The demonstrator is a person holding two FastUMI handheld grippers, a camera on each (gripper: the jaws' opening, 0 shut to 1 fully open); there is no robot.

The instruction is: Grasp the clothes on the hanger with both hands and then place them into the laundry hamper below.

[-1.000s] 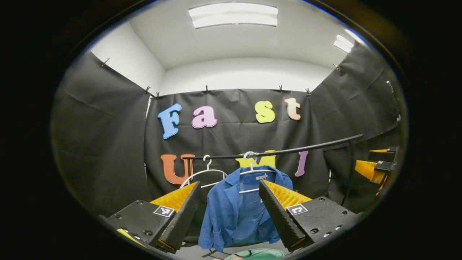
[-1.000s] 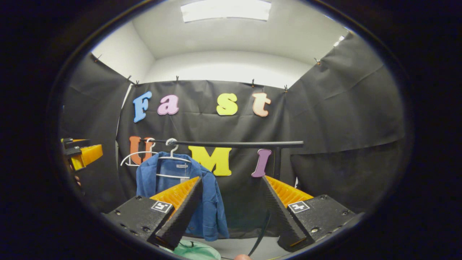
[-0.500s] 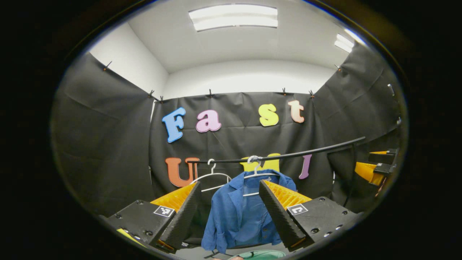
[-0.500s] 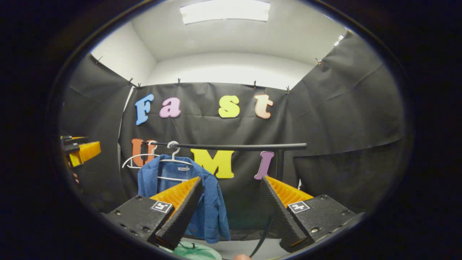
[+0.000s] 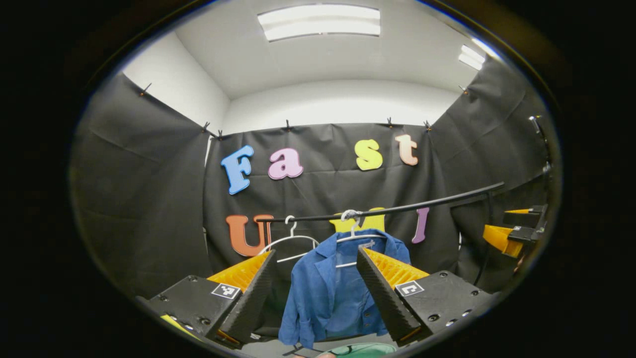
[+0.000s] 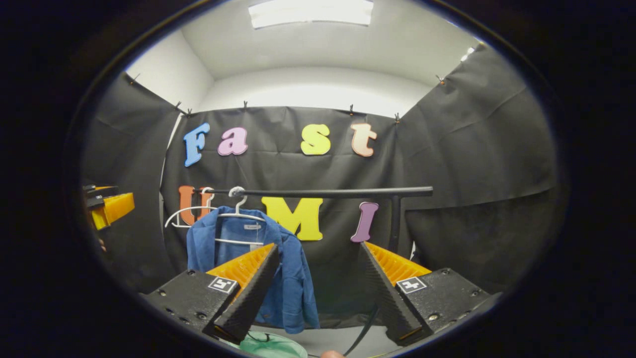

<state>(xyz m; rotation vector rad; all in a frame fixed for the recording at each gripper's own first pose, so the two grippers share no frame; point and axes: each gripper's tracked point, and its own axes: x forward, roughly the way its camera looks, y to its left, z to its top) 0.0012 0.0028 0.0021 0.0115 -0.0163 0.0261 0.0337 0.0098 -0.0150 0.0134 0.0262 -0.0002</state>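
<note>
Ahead of both claws, well apart from either, runs a black rail (image 5: 397,208) across the booth, and from it hangs the shirt (image 5: 338,288), a blue button-front with collar, draped open on a white hanger (image 5: 355,236). Seen from the left claw (image 5: 318,298), the shirt sits straight ahead between the spread fingers; seen from the right claw (image 6: 318,293), it hangs ahead and to that claw's left, partly behind one finger. Below the shirt, at the bottom edge beneath the claws, curves the pale green rim of the hamper (image 6: 278,345). A second hanger (image 5: 290,243), bare, hangs on the rail just beside the first, on the far side from the right claw.

Both claws stand released, jaws wide and gripping nothing. The right claw also shows at the far right of the left gripper view, the left claw at the far left of the right gripper view.

The shirt looks like light woven cloth, soft and limp, so it should fold and sag wherever it is pinched and slide easily off smooth wire. Each shoulder, just outside the collar where the cloth lies doubled over the hanger arm, seems the best hold, one per claw; the hem or a sleeve would only stretch.

A small white label (image 6: 252,226) sits inside the collar; its writing is too small to read. Each claw carries a square black-and-white marker (image 5: 408,288) on its body.
</note>
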